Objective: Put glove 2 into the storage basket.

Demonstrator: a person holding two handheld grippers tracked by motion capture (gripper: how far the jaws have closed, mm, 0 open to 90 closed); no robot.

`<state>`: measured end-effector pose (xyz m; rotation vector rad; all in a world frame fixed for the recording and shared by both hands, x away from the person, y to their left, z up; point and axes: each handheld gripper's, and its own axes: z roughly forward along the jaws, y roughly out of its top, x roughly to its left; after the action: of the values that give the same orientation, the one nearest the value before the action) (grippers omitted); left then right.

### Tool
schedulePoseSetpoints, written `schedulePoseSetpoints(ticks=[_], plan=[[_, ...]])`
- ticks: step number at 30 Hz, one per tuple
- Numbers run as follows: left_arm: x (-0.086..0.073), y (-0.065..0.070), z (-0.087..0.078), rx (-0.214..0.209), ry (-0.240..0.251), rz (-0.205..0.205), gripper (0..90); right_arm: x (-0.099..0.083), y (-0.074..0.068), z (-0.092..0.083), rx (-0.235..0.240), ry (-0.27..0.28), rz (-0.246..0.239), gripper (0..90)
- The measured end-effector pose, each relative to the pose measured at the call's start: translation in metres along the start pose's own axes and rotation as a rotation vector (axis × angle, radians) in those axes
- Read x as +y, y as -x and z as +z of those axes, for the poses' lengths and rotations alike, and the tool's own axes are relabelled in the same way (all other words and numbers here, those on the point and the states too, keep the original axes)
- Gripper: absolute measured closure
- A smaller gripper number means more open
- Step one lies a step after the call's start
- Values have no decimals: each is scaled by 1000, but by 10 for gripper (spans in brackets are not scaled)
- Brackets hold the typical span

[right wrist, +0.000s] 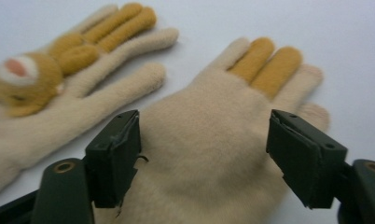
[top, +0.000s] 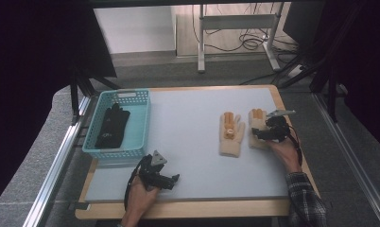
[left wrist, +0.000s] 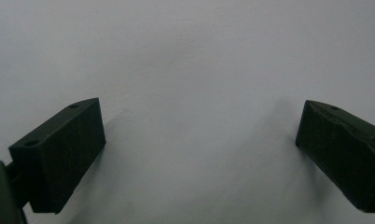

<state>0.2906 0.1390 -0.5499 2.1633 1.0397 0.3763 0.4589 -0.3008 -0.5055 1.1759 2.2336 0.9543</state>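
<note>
Black gloves (top: 112, 126) already lie in the blue basket (top: 142, 124). Two beige gloves (top: 231, 135) remain on the bench (top: 188, 142). Right gripper (right wrist: 204, 149) straddles the right-hand glove (right wrist: 213, 135), jaws wide, not gripping. Left gripper (left wrist: 199, 149) idle, wide, empty.

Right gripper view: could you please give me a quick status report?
Right claw open, straddling the plain glove. Left claw open over bare table. Animal glove lies alongside, nothing blocking.

No text, label, brand or number can be read anywhere (gloves (right wrist: 209, 135) included)
</note>
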Motion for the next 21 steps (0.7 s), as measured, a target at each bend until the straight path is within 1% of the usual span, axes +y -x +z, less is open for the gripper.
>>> schedulePoseSetpoints(ticks=[2,4,5,6,7,9,11,13,15,19,21], plan=[[0,0,0,0,0,0,15,0,1,10,17,-10,-5,240],[0,0,0,0,0,0,15,-1,0,15,8,-19,-12,242],[0,0,0,0,0,0,16,-1,0,18,7,-24,-4,278],[0,0,0,1,0,0,16,-2,0,20,22,-27,11,323],[0,0,0,1,0,0,16,-4,-2,20,25,-17,25,369],[0,0,0,1,1,0,16,-4,-4,18,23,-21,39,448],[0,0,0,1,1,0,16,-3,-7,15,19,-39,45,501],[0,0,0,1,1,0,16,-2,-7,14,21,-53,53,529],[0,0,0,1,0,0,16,-2,-8,13,20,-52,63,541],[0,0,0,1,2,-2,16,-3,-9,6,30,-25,88,544],[0,0,0,1,2,-2,16,-4,-10,0,33,-12,87,543]])
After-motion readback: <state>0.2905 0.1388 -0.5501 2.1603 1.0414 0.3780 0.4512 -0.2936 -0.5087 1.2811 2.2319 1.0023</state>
